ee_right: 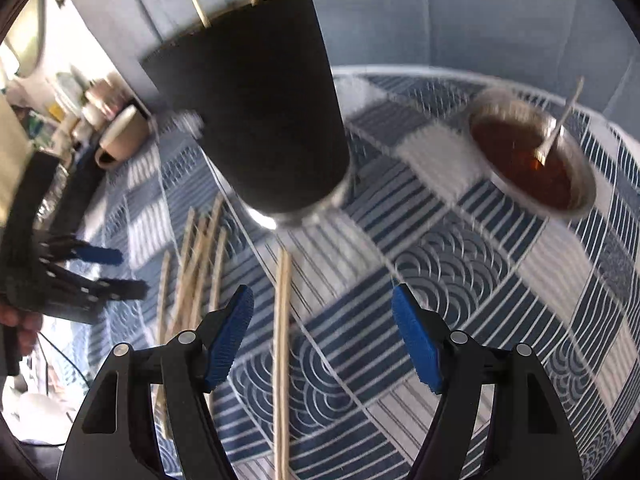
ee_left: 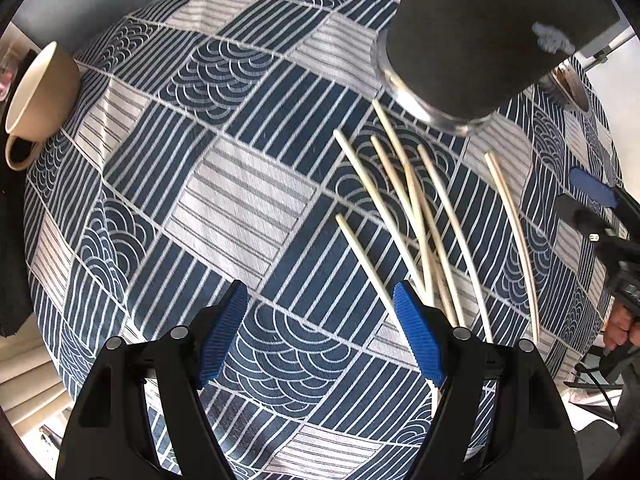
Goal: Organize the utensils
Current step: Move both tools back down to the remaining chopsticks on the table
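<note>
1. My left gripper (ee_left: 320, 336) points down at the cloth (ee_left: 248, 208); jaws stand open, nothing between the pads.
2. One chopstick (ee_left: 366, 264) passes under the tip of its right pad; I cannot tell if they touch.
3. The loose chopsticks (ee_left: 424, 216) lie fanned ahead and right of those jaws.
4. Beyond them stands the black holder (ee_left: 472, 36); a cup (ee_left: 40, 96) sits far left.
5. My right gripper (ee_right: 322, 336) is also open and empty.
6. A pair of sticks (ee_right: 282, 344) lies between its pads, nearer the left one, flat on the cloth.
7. The holder is ahead of these jaws, two sticks in it; a bowl (ee_right: 524, 160) with a spoon (ee_right: 558, 128) is ahead right.
</note>
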The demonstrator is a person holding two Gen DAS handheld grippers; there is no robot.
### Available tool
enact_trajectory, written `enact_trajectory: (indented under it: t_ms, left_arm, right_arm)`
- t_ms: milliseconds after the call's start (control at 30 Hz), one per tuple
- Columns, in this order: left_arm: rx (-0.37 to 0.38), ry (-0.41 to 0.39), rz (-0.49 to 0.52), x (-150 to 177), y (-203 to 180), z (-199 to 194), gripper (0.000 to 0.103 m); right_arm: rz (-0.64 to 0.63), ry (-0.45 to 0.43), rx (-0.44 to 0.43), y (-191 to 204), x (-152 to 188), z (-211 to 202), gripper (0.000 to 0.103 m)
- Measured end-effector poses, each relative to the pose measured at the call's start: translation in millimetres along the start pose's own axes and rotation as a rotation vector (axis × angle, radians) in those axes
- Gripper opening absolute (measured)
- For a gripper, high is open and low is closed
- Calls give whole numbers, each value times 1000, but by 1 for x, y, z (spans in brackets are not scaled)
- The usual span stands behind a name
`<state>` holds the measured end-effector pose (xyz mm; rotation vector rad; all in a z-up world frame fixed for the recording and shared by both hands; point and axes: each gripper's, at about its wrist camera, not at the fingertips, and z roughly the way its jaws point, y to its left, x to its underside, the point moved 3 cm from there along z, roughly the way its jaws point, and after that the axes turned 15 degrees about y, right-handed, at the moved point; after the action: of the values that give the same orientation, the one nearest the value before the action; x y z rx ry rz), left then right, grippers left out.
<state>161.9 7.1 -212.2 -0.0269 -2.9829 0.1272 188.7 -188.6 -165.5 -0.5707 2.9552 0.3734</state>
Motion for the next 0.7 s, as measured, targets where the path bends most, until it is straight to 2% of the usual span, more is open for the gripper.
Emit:
enact_trajectory:
  t_ms: [133, 233, 400, 633, 700]
  left_arm:
    - [12, 29, -50, -1, 5, 16, 78]
    - [51, 0, -58, -4, 4, 16, 81]
    - [-1, -9, -46, -5, -5, 20, 84]
    - [-86, -16, -15, -7, -30, 31, 92]
    - [-69, -12, -34, -6, -31, 33, 92]
  right_arm:
    - [4, 54, 37, -1, 7, 19, 67]
    - [0, 74, 56, 0, 11, 26, 67]
    - [-48, 78, 112, 9, 14, 30, 68]
    - [-33, 90, 129, 15, 16, 32, 73]
    - [-16, 95, 129, 14, 15, 31, 73]
